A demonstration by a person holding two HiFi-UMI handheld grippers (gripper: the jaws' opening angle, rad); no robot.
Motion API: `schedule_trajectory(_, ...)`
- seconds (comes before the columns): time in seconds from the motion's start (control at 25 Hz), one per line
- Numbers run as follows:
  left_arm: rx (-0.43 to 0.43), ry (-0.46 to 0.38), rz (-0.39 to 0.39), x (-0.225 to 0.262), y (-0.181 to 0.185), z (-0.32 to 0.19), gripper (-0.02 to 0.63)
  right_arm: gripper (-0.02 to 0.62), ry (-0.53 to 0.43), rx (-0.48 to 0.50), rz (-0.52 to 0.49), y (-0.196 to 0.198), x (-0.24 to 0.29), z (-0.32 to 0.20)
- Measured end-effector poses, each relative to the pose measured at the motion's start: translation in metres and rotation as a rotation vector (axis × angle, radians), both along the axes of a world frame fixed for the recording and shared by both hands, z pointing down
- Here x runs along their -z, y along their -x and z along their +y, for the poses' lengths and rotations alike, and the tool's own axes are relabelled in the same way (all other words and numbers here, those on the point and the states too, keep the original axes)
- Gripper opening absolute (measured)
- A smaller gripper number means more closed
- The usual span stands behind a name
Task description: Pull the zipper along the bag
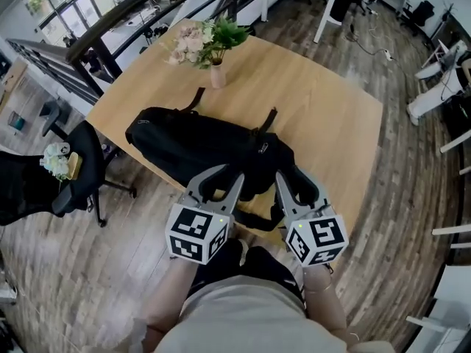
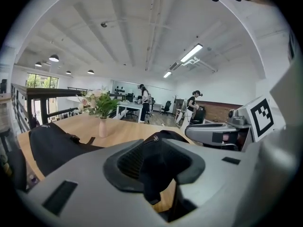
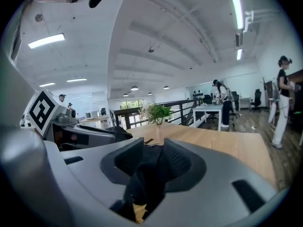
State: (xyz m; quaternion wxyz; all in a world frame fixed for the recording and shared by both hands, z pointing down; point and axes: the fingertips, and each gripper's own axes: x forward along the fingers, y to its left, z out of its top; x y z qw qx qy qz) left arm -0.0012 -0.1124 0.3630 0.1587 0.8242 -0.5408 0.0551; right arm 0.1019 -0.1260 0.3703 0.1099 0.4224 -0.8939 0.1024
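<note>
Well, a black bag (image 1: 199, 149) lies flat in the middle of a wooden table (image 1: 324, 116). Its long side runs from 10 o'clock to 4 o'clock in the head view.

The two grippers sit side by side at the bag's 6 o'clock edge, close to the person. The left gripper (image 1: 224, 176) is at 9 o'clock from the right gripper (image 1: 294, 182).

In the left gripper view, the left gripper (image 2: 158, 162) has its jaws squeezed in on a fold of the bag's black cloth. The cloth fills the space between them. The rest of the bag (image 2: 52, 145) lies out at 9 o'clock.

In the right gripper view, the right gripper (image 3: 151, 169) also pinches black bag cloth. Its jaws are only as far apart as the cloth is thick.

The zipper is too small to find in any view.

A pink vase (image 1: 218, 76) with flowers (image 1: 202, 43) stands at 12 o'clock from the bag, near it but not touching. A black chair (image 1: 81, 175) stands on the floor at 9 o'clock, just off the table.
</note>
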Motion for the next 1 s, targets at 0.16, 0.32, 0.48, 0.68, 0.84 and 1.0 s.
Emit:
schedule_trajectory(0.16, -0.063, 0.019, -0.012, -0.003, -0.003, -0.016, 0.127, 0.129, 0.022, -0.052, 0.012, -0.005, -0.004, -0.012)
schedule_trajectory(0.32, -0.14, 0.038, -0.007, -0.006, -0.01, -0.031, 0.127, 0.168, 0.068, -0.074, 0.038, -0.009, -0.016, -0.022)
schedule_trajectory(0.48, -0.189, 0.031, -0.027, -0.004, -0.016, -0.046, 0.127, 0.219, 0.13, -0.076, 0.038, -0.011, -0.032, -0.028)
schedule_trajectory(0.68, -0.296, 0.091, -0.038, -0.011, -0.028, -0.053, 0.127, 0.227, 0.206, -0.051, -0.033, -0.005, -0.044, -0.028)
schedule_trajectory(0.84, -0.39, 0.159, -0.045, -0.018, -0.038, -0.06, 0.127, 0.21, 0.226, -0.02, -0.043, 0.001, -0.05, -0.031)
schedule_trajectory(1.0, -0.435, 0.222, -0.065, -0.027, -0.044, -0.065, 0.127, 0.139, 0.205, 0.032, -0.028, 0.009, -0.047, -0.029)
